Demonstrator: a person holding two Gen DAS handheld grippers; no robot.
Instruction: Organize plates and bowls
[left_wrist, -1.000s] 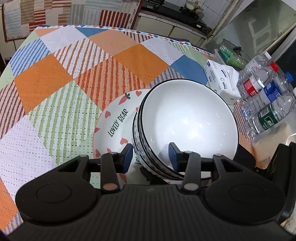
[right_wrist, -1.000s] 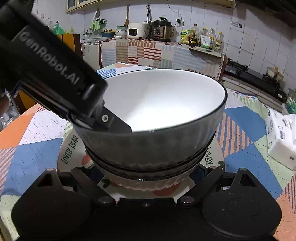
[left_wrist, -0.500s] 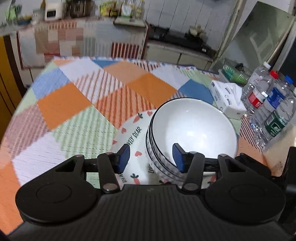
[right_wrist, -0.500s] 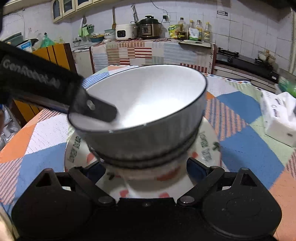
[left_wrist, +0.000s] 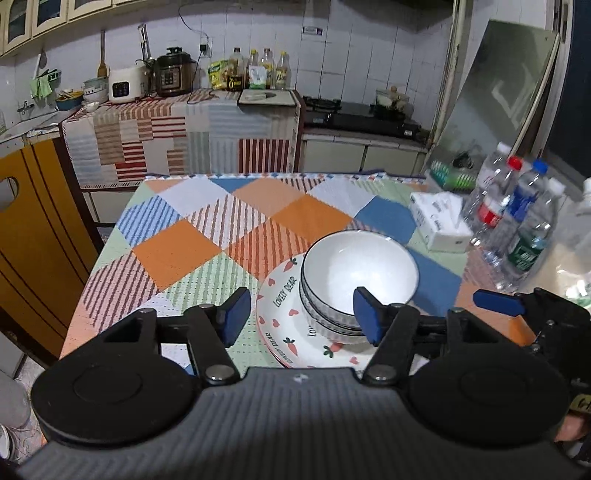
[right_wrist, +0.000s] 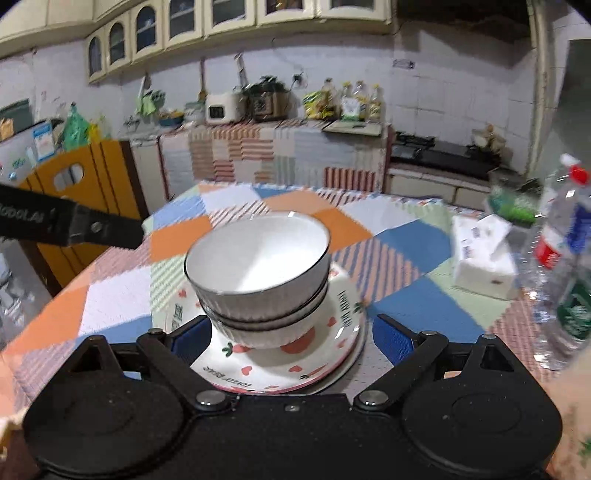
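Observation:
Stacked white bowls with dark ribbed sides (left_wrist: 360, 273) (right_wrist: 258, 266) sit on "Lovely Bear" plates (left_wrist: 284, 325) (right_wrist: 280, 365) printed with hearts and carrots, on the patchwork tablecloth (left_wrist: 207, 240). My left gripper (left_wrist: 301, 315) hovers above and behind the stack, its jaws opening with nothing pressed between the blue pads. My right gripper (right_wrist: 291, 339) is open wide, raised just behind the plates and clear of them. The right gripper (left_wrist: 496, 302) shows at the right edge of the left wrist view. The left gripper (right_wrist: 92, 230) reaches in from the left of the right wrist view.
A tissue pack (left_wrist: 439, 221) (right_wrist: 484, 266) and several water bottles (left_wrist: 517, 229) (right_wrist: 565, 266) stand right of the stack. An orange wooden panel (left_wrist: 33, 251) borders the table's left side. A cloth-draped counter (left_wrist: 184, 136) lies beyond the table.
Both grippers have drawn back and up from the stack. The left jaws, which straddled the top bowl's rim, have widened and left it. The bowls and plates stay put.

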